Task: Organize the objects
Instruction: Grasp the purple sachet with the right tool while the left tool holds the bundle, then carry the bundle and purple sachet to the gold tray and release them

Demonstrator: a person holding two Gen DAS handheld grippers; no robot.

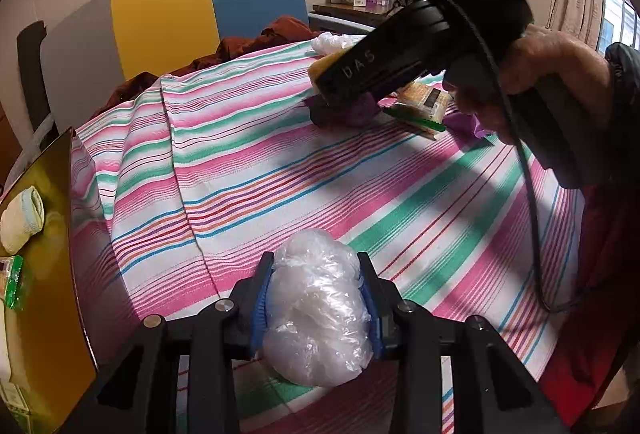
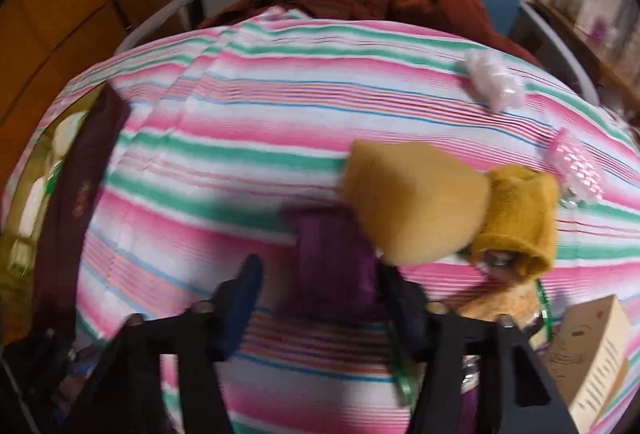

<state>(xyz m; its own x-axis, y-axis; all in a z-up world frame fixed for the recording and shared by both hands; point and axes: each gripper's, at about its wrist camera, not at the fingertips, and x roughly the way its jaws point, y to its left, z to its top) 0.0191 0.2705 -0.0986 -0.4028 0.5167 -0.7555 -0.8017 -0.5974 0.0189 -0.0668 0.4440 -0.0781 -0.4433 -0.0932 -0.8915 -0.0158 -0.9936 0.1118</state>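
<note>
My left gripper [image 1: 316, 263] is shut on a crumpled clear plastic bag [image 1: 316, 310], held just above the striped tablecloth [image 1: 280, 162]. Across the table a hand [image 1: 548, 74] holds my right gripper [image 1: 326, 90] low over a purple cloth item [image 1: 344, 112]. In the blurred right wrist view that purple item [image 2: 334, 258] lies between the open fingers of the right gripper [image 2: 320, 288], close to the right finger. A yellow cloth [image 2: 416, 202] and a rolled mustard sock [image 2: 516, 218] lie just beyond it.
A gold tray [image 1: 52, 274] at the left table edge holds a rolled pale sock [image 1: 22, 218] and a green packet [image 1: 14, 282]. Another plastic bundle [image 2: 494, 84], a pink plastic piece [image 2: 578, 166], a cardboard box [image 2: 592, 354] and a snack packet [image 1: 424, 102] lie around. A chair [image 1: 168, 18] stands behind.
</note>
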